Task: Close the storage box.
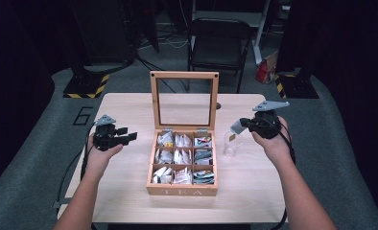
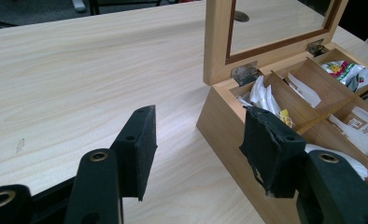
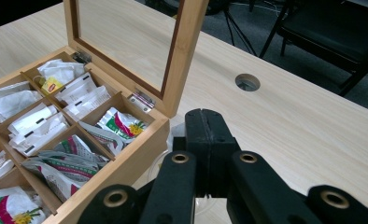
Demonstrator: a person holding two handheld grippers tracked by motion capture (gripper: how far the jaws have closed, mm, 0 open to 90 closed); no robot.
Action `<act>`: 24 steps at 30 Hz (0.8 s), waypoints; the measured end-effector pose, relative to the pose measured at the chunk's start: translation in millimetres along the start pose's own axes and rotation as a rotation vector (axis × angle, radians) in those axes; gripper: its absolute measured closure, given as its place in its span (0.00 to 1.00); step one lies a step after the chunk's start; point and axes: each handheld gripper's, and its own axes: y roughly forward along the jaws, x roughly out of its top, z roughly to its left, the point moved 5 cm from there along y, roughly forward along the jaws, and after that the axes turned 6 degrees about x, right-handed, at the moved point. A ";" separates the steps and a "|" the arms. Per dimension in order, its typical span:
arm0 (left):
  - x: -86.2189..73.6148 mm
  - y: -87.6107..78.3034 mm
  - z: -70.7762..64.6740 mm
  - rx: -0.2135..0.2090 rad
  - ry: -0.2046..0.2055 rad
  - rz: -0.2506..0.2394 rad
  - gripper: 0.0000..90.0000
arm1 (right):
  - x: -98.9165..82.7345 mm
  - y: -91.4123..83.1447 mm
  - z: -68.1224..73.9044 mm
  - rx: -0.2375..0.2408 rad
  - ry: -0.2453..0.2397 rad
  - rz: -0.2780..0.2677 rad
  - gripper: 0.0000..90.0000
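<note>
Tea box open, I'm poised either side, nothing picked yet.

Landmark: wooden glass-lidded tea box [image 1: 182, 184]. Left gripper [image 1: 124, 136] left of it, jaws spread; right gripper [image 1: 240, 123] right of it, pressed together above clear plastic cup [image 1: 231, 143]. Next, prob.: pick a sachet.

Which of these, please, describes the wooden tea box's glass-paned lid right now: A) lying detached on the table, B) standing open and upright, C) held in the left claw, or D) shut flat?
B: the glass-paned lid stands upright on its hinges behind the tea box's exposed compartments of tea bags.
</note>
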 end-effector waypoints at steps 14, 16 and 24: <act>-0.1 -0.3 -0.4 0.000 0.000 0.000 0.50 | -12.8 9.8 -3.6 -0.026 -0.005 0.026 1.00; -0.1 -0.4 -0.7 0.001 -0.003 -0.001 0.50 | -15.1 11.9 -2.6 -0.030 0.001 0.031 1.00; 0.0 -1.0 0.3 0.001 -0.001 -0.002 0.50 | -25.8 22.9 -0.1 -0.026 -0.006 0.058 1.00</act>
